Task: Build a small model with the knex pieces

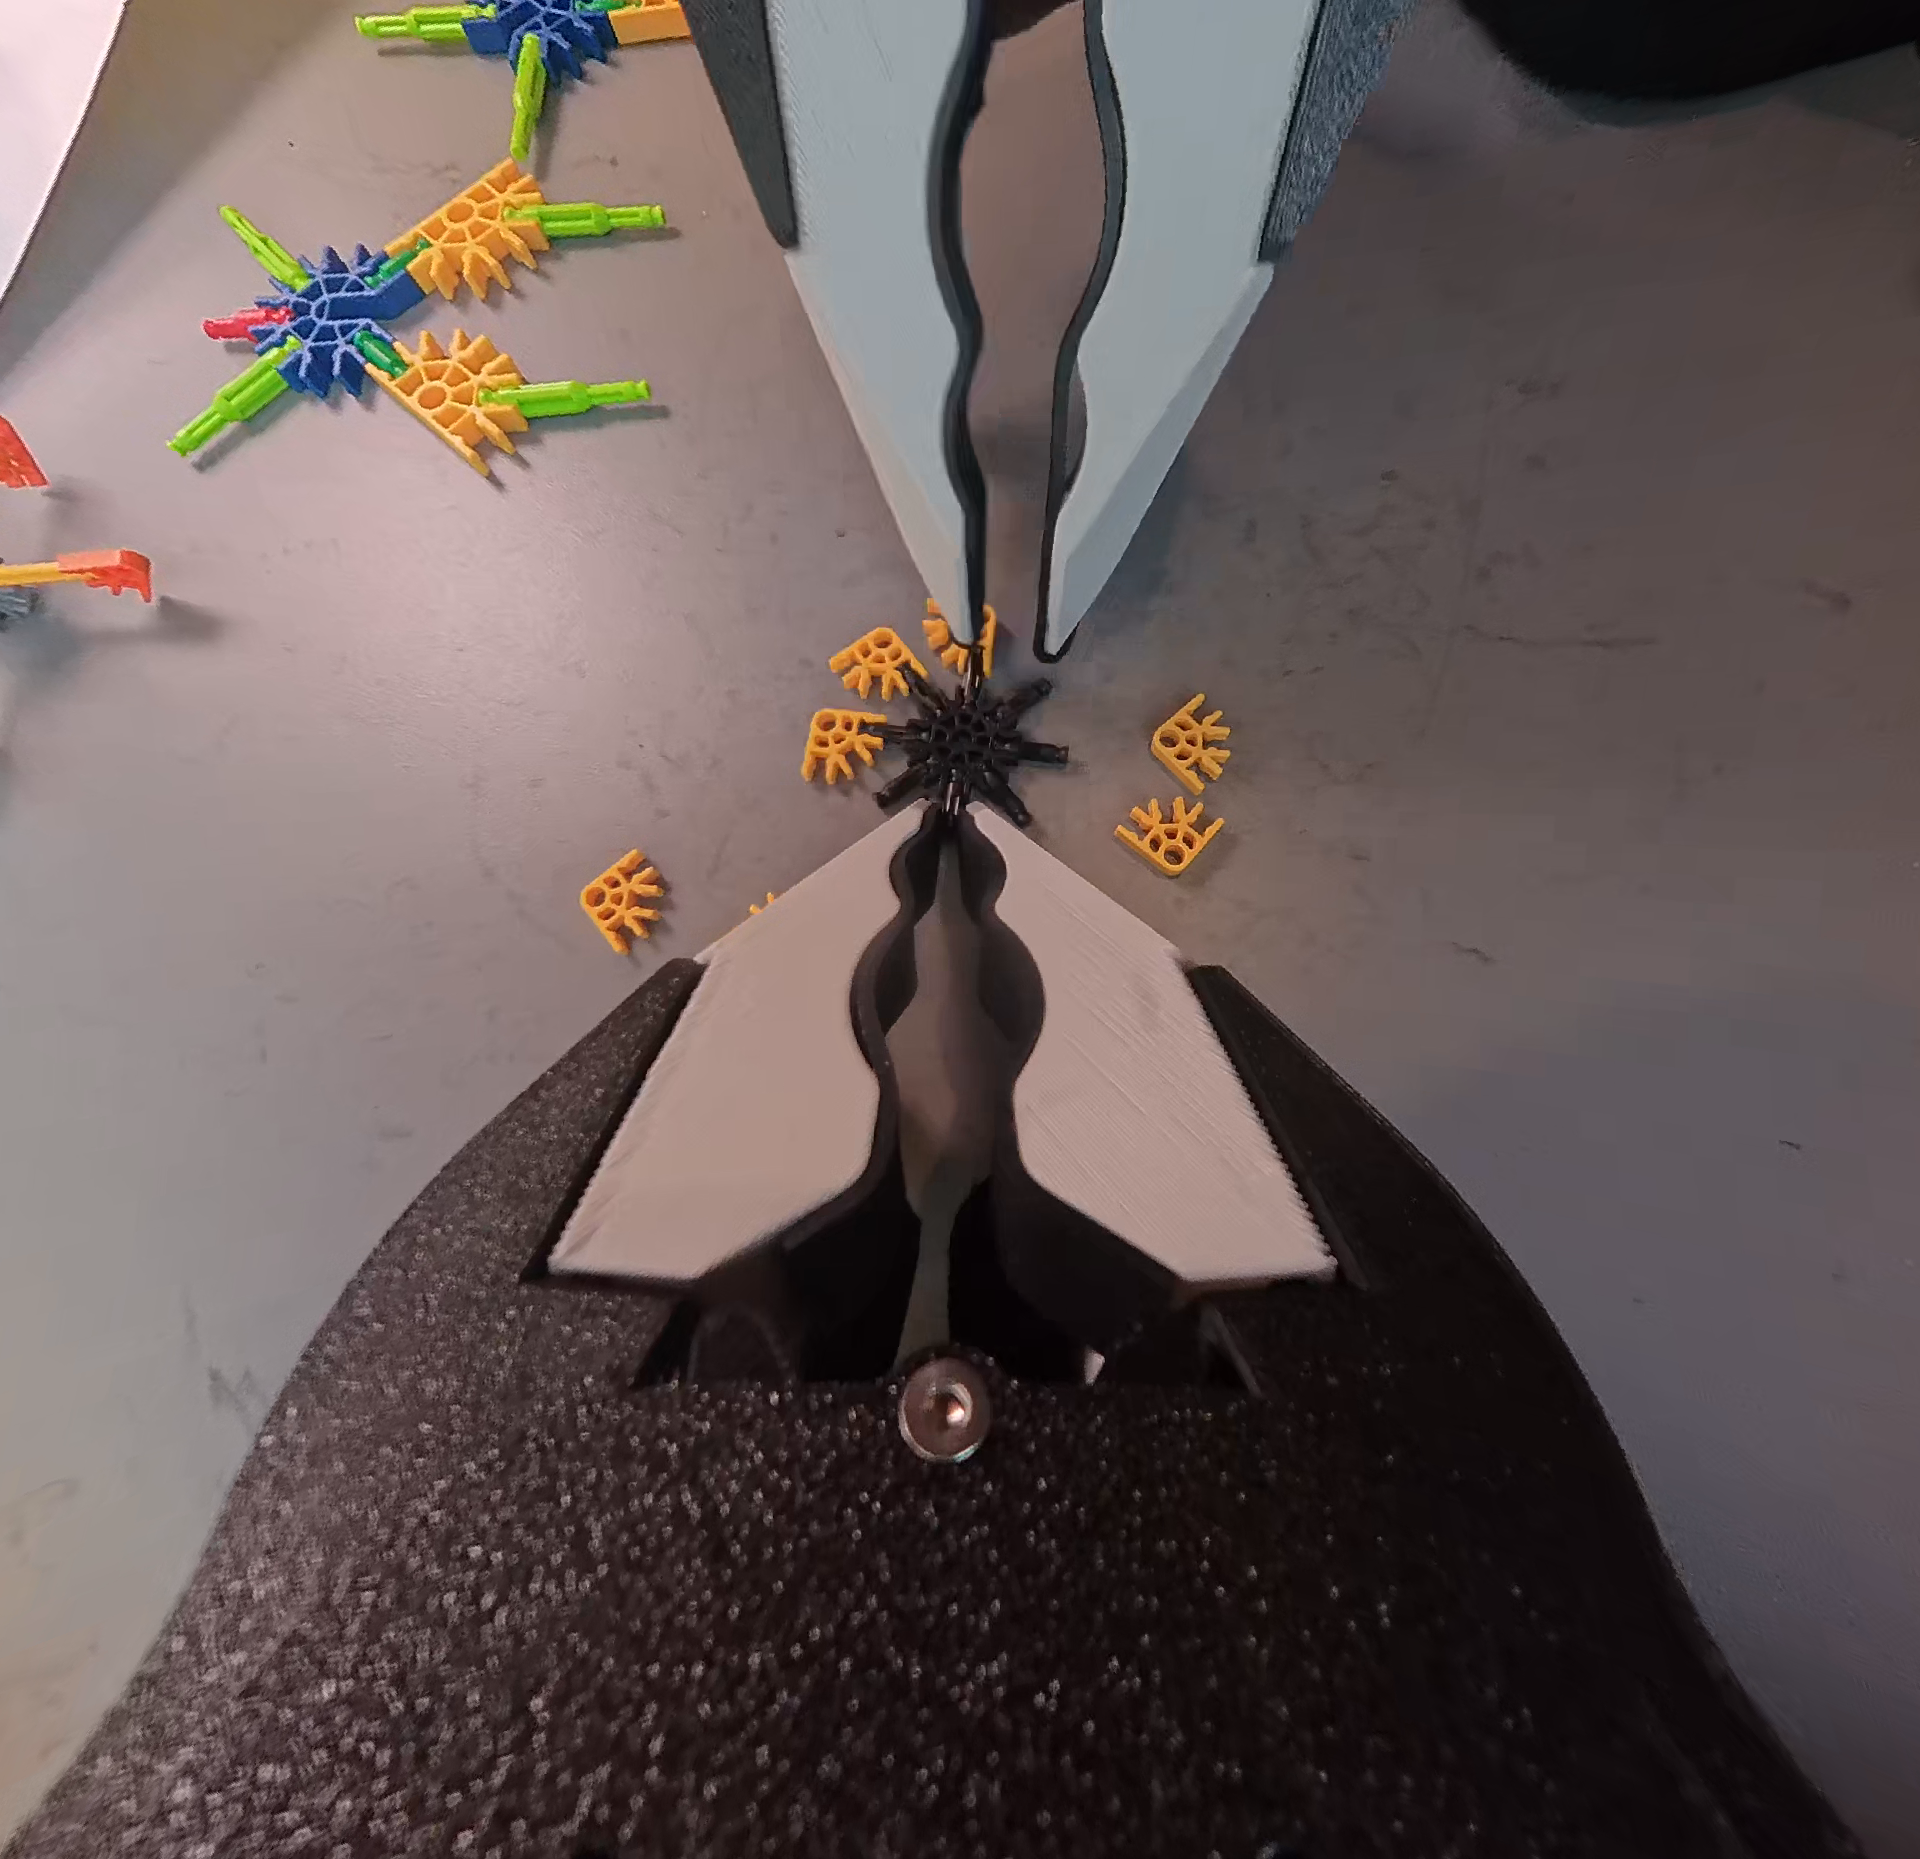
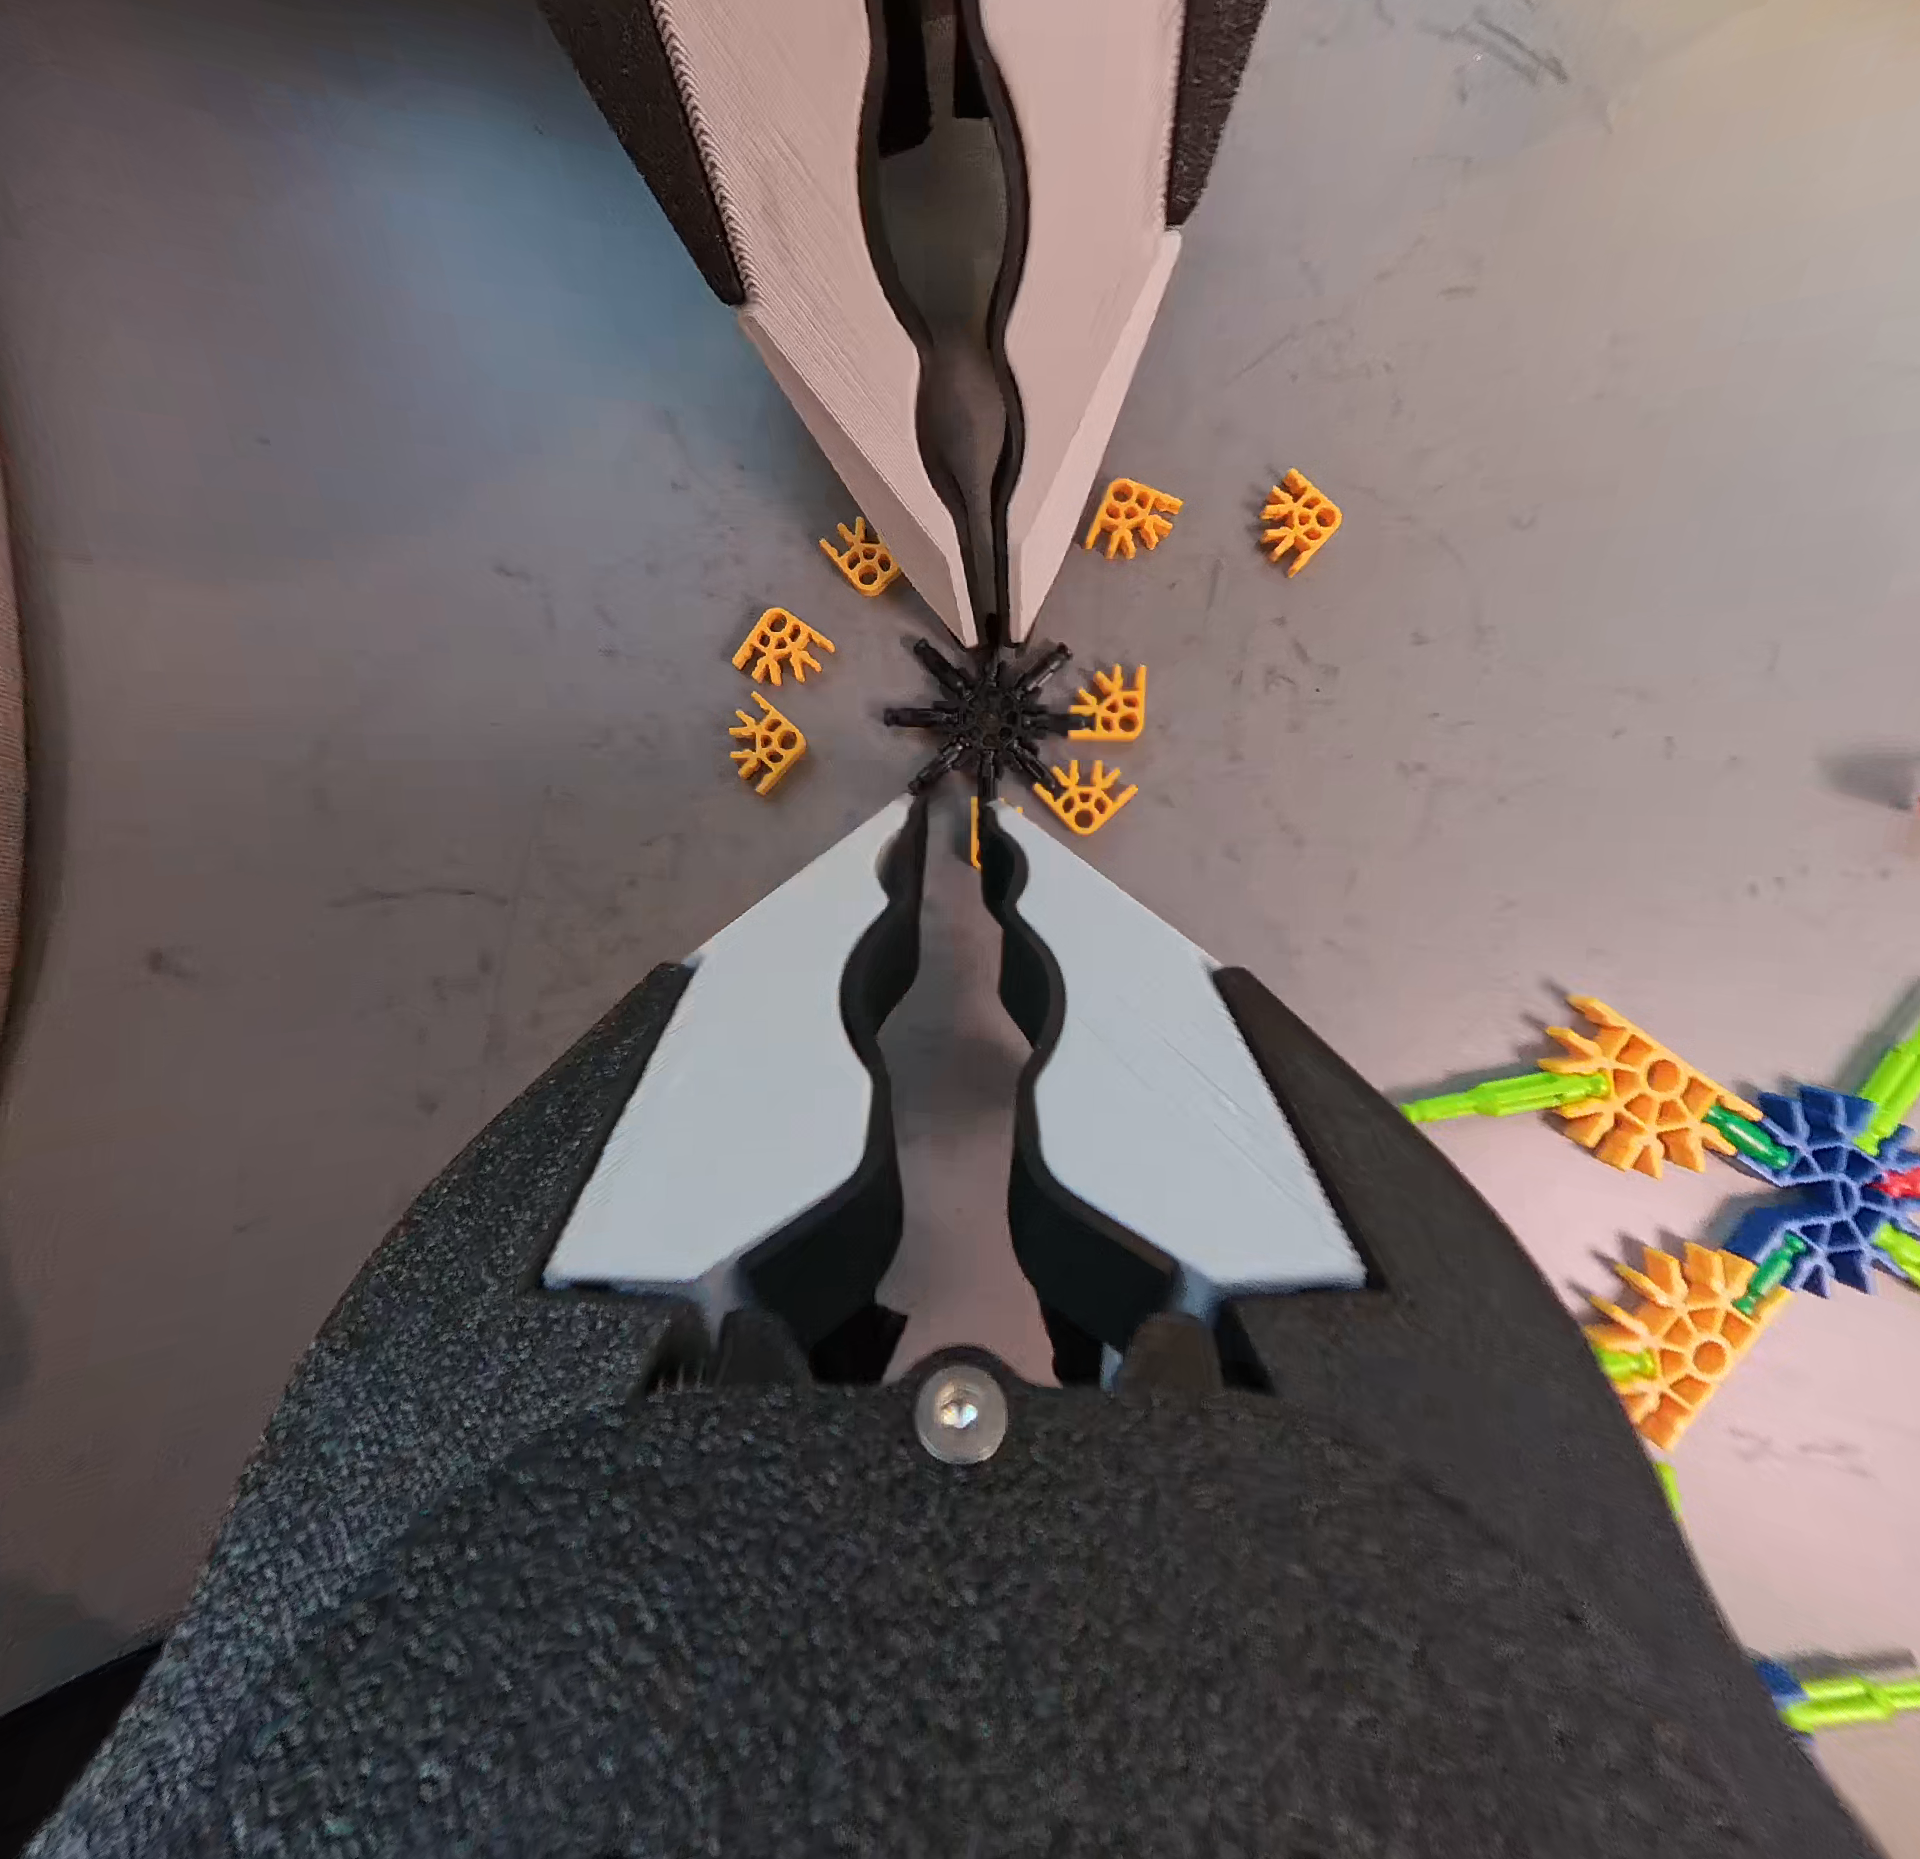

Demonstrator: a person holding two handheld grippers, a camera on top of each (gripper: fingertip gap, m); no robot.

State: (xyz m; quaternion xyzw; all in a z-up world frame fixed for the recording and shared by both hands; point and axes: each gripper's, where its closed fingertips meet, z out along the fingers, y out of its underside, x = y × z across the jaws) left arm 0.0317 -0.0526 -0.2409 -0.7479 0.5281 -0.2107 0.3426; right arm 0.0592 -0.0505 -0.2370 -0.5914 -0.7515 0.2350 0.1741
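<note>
The left hand-held gripper [image 1: 948, 822] is closed to a thin slit, and one spoke of the black star piece [image 1: 971, 744] is pinched at its tips. The right hand-held gripper [image 2: 956, 810] faces it from the other side with a narrow gap between its tips; a small yellow piece [image 2: 977, 833] is seen in that gap, but it cannot be told whether it is gripped or only lies beneath. The star piece sits at the middle of the grey table [image 1: 1558, 666], between the two sets of tips, with several loose yellow connectors [image 1: 1190, 741] scattered just beside it.

A slip may be judged the chief risk: the spoke is thin and is held only at the very tips, so a sideways push from the opposite gripper could twist the star piece out or snap the spoke. The loose connectors nearby could be knocked away by either gripper.

Whether the star piece rests on the table or is lifted cannot be made out. The yellow piece is mostly hidden by the right tips. The coloured rod-and-connector assemblies [image 1: 353, 308] are cut off at the edge in both views and blurred in the right wrist view.
</note>
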